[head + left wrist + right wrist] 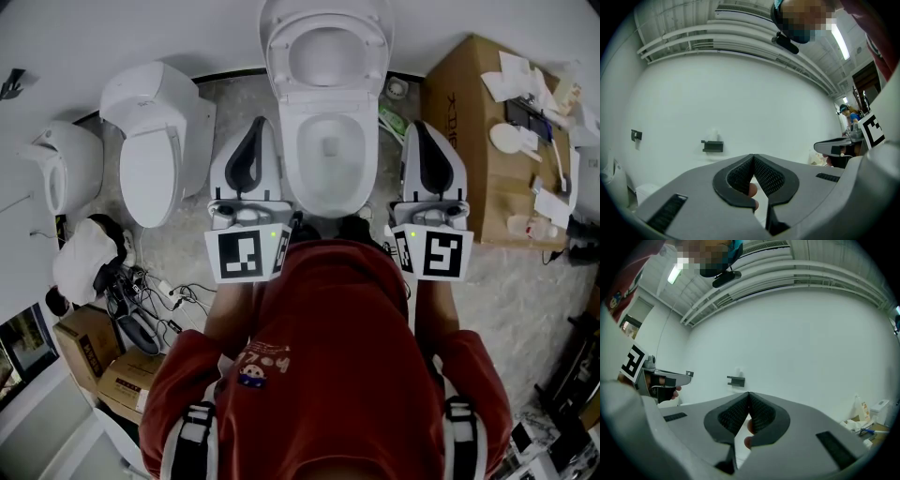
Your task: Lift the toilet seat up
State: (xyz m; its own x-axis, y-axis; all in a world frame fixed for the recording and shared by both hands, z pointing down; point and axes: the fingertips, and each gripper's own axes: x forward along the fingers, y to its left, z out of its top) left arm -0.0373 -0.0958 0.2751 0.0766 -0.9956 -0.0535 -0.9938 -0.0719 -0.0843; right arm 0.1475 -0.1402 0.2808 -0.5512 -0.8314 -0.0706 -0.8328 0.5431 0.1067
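Toilet seat [277, 52] looks already raised, its ring leaning back with the lid against the wall above the open bowl [328, 195], straight ahead of the person. If it stands only just past upright, a nudge to the bowl or rim could tip it forward and slam it down. Neither pair of tongs is placed to catch it. The left tongs [753, 157] and right tongs [749, 393] are both closed tip to tip on nothing. They are held level, one on each side of the bowl, aimed at the bare wall and clear of the seat.
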